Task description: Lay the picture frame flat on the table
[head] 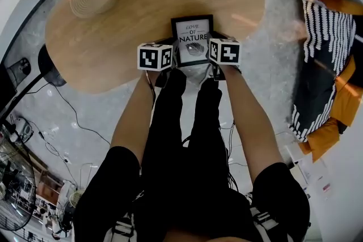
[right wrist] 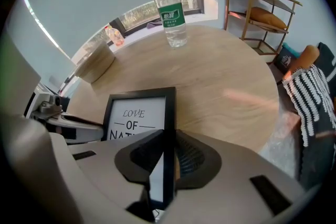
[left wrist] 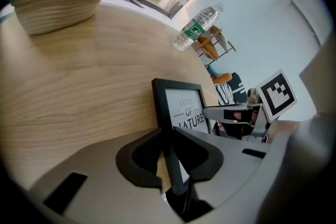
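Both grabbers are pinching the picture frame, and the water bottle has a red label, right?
No: the water bottle has a green label; the right gripper view shows it. The left gripper and right gripper both pinch the picture frame.

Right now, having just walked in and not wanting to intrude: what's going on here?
A person holds a gripper in each hand. The left gripper is shut on the left edge of the picture frame, the right gripper on its right edge. The frame is at the near edge of the table, print facing the person; whether it lies flat is unclear.
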Demonstrator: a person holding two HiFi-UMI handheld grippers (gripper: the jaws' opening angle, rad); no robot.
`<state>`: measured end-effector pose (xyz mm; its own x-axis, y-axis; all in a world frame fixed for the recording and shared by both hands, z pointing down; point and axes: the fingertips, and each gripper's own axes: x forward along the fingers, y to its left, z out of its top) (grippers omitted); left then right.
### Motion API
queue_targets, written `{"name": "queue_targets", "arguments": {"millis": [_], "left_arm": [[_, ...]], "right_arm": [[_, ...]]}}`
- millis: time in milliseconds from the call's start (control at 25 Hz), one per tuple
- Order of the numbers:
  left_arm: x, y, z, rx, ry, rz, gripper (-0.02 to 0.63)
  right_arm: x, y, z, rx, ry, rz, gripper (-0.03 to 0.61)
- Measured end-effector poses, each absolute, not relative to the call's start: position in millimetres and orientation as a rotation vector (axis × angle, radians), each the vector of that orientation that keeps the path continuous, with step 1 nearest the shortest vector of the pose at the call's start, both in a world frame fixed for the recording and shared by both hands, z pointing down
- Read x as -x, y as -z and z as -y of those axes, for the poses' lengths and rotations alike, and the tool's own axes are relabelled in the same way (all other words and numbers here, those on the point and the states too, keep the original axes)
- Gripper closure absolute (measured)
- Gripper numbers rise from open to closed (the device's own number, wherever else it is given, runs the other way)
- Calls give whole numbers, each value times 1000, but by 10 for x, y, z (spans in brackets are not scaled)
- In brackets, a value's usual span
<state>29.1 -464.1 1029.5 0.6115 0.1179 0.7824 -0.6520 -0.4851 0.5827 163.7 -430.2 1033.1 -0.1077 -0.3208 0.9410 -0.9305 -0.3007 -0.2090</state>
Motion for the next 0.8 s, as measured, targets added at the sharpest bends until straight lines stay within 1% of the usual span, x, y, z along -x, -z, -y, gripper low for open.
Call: {"name": "queue_targets", "arguments": {"millis": [240, 360, 400, 440, 520, 640, 800], "left_arm": [[-295, -10371, 4655, -1833, -987, 459, 526], [-182, -10256, 4730, -1888, -1010, 562, 569], [-133, -10154, 4743, -1907, -1009, 592, 571], [-92, -10011, 4756, -1923, -998, 614, 571], [-47, -9630, 4798, -1958, -958, 648, 571], [-54, -8924, 4855, -2029, -895, 706, 571], [-269, -7884, 4900, -2160, -789, 793, 574]], "right_arm": [[-1661, -10420, 4334, -1571, -1395, 1400, 491], [-1653, -10286, 4328, -1575, -1328, 1398, 489], [-1643, -10178, 4320, -1588, -1303, 1403, 489], [-1632, -10035, 4319, -1611, -1285, 1418, 490], [-1610, -9636, 4349, -1676, -1262, 1473, 514], [-1600, -8878, 4408, -1752, -1212, 1572, 518], [-1794, -7783, 4536, -1866, -1036, 1722, 528]]}}
